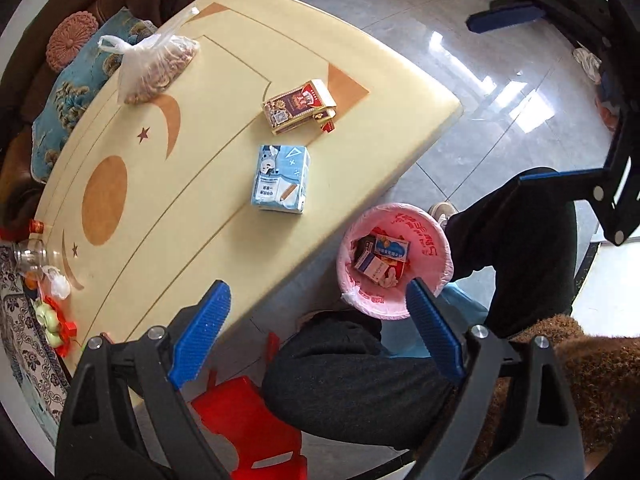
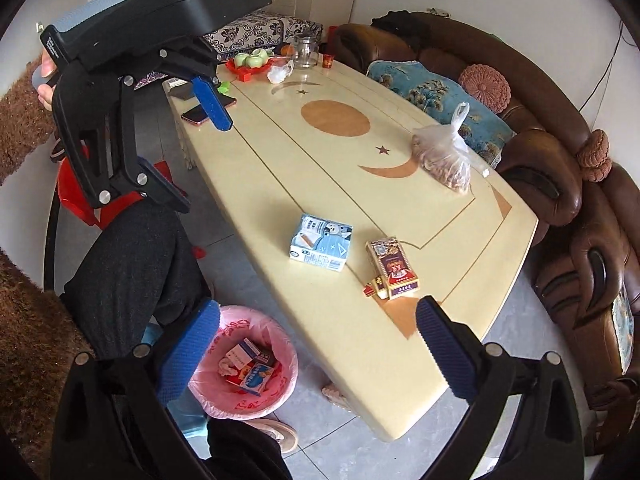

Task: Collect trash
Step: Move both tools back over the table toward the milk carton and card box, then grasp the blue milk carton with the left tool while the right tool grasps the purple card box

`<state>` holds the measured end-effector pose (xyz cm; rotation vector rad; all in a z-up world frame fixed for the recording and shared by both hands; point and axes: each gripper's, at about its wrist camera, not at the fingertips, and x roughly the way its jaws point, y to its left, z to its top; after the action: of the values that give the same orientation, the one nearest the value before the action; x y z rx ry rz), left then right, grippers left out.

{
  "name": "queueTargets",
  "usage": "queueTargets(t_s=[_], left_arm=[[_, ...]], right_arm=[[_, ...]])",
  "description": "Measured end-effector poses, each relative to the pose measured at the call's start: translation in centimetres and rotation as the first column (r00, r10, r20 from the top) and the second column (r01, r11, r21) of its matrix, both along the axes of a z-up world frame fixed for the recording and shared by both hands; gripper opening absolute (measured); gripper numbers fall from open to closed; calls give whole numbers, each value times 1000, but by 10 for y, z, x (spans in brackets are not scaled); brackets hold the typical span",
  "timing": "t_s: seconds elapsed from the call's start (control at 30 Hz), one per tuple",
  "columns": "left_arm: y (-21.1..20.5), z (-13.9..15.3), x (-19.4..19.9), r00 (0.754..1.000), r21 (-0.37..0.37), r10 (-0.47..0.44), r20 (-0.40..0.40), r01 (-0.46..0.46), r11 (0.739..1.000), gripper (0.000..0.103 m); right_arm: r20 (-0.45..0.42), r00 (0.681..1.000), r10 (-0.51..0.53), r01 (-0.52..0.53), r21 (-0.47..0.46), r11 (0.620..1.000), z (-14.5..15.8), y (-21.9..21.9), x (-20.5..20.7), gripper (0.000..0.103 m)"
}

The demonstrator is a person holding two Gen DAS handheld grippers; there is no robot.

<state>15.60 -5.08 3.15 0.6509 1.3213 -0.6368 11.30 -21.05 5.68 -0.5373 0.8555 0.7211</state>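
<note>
A blue-and-white tissue pack (image 1: 280, 179) lies on the cream table (image 1: 168, 184), with a maroon cigarette box (image 1: 298, 106) and a small red pack beyond it. A pink-lined bin (image 1: 394, 260) stands on the floor by the table edge, holding several small boxes. My left gripper (image 1: 316, 300) is open and empty, high above the table edge and bin. My right gripper (image 2: 316, 320) is open and empty, above the table edge near the cigarette box (image 2: 394, 268) and tissue pack (image 2: 322, 242). The bin also shows in the right wrist view (image 2: 248, 376).
A bag of nuts (image 2: 444, 152) lies near the sofa side. A phone (image 2: 208, 110), glass jar (image 2: 305, 50), crumpled tissue (image 2: 280, 72) and red tray of cups (image 2: 250, 62) sit at the far end. A red stool (image 1: 248, 424) and the person's legs (image 1: 352, 372) are by the bin. A brown sofa (image 2: 560, 184) is behind.
</note>
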Motion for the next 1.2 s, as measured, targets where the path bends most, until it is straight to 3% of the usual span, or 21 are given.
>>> queueTargets(t_s=[0.3, 0.57, 0.9, 1.2], left_arm=[[-16, -15, 41, 999, 13, -33, -34, 33, 999, 87], [-22, -53, 75, 993, 2, -40, -111, 41, 999, 87], [-25, -127, 115, 972, 25, -11, -237, 17, 1000, 87], [-29, -170, 133, 957, 58, -11, -289, 29, 998, 87]], right_arm=[[-28, 999, 35, -36, -13, 999, 0, -6, 53, 96], [-83, 996, 39, -40, -12, 999, -23, -13, 107, 96], [-193, 981, 28, -31, -14, 999, -75, -14, 171, 96], [-280, 959, 48, -69, -65, 995, -132, 2, 208, 96]])
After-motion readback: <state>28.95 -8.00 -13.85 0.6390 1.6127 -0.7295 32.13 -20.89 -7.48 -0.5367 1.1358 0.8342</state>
